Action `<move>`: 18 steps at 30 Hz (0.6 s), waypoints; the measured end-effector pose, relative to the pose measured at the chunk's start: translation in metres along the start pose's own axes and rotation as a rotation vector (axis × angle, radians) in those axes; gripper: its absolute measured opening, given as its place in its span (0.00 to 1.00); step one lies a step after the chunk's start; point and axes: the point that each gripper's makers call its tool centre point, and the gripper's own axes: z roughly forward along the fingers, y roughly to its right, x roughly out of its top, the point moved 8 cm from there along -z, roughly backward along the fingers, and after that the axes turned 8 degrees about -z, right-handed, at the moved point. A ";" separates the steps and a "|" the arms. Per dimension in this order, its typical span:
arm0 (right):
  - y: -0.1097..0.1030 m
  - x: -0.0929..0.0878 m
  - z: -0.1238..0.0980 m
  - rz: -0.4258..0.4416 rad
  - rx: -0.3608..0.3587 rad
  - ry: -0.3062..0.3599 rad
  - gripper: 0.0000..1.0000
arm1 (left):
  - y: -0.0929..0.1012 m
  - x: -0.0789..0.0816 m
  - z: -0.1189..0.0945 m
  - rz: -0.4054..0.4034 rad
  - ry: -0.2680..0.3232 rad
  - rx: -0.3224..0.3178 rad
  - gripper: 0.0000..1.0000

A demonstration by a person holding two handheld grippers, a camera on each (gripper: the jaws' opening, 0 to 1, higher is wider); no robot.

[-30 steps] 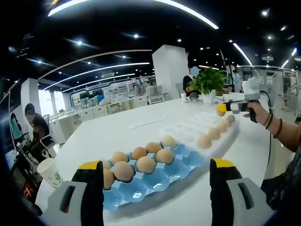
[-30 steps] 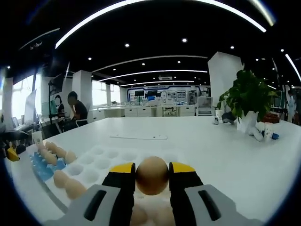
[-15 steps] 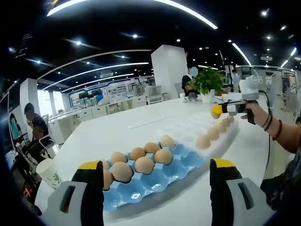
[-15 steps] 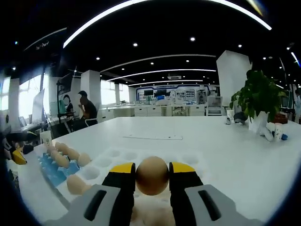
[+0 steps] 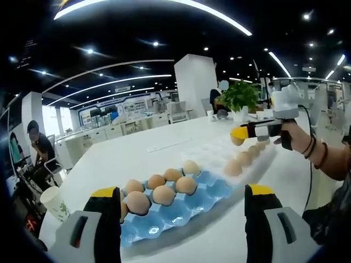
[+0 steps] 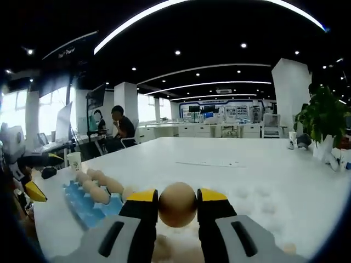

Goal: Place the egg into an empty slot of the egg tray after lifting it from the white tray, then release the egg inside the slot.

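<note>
My right gripper [image 6: 177,204] is shut on a brown egg [image 6: 177,205] and holds it in the air above the white tray [image 6: 258,200]. The blue egg tray [image 6: 77,198] lies to its left, with a row of eggs [image 6: 100,186] along its far side. In the left gripper view the blue egg tray [image 5: 181,216] holds several eggs [image 5: 164,194] at the back, and its front slots are bare. Behind it lies the white tray [image 5: 211,150] with several eggs [image 5: 233,167]. The right gripper [image 5: 239,134] hovers over that tray. My left gripper [image 5: 182,193] is open, just before the blue tray.
A paper cup [image 5: 55,200] stands at the table's left edge. A potted plant [image 5: 238,96] sits at the far right corner. A thin white strip [image 5: 167,145] lies mid-table. People [image 6: 118,123] sit at desks beyond the table. A hand [image 5: 290,134] holds the right gripper.
The right gripper has carried the egg leftwards over the white tray, closer to the blue tray, which now shows larger in its view. The left gripper has barely moved.
</note>
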 end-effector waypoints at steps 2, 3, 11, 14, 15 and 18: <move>-0.006 0.000 0.002 0.000 0.017 0.000 0.29 | 0.000 -0.002 -0.001 -0.001 -0.002 0.002 0.96; -0.007 0.001 0.003 -0.001 0.024 -0.001 0.29 | 0.001 -0.003 -0.001 0.001 -0.004 0.003 0.96; -0.032 0.004 0.011 -0.022 0.099 -0.010 0.29 | 0.003 -0.004 -0.005 -0.004 -0.003 -0.005 0.96; -0.041 0.004 0.015 -0.018 0.126 -0.016 0.29 | 0.003 -0.003 -0.007 0.002 -0.002 0.001 0.96; -0.043 0.005 0.016 -0.018 0.134 -0.016 0.29 | 0.003 -0.003 -0.008 0.001 -0.001 0.001 0.96; -0.050 0.005 0.019 -0.021 0.157 -0.017 0.29 | 0.004 -0.003 -0.007 0.001 -0.003 -0.001 0.96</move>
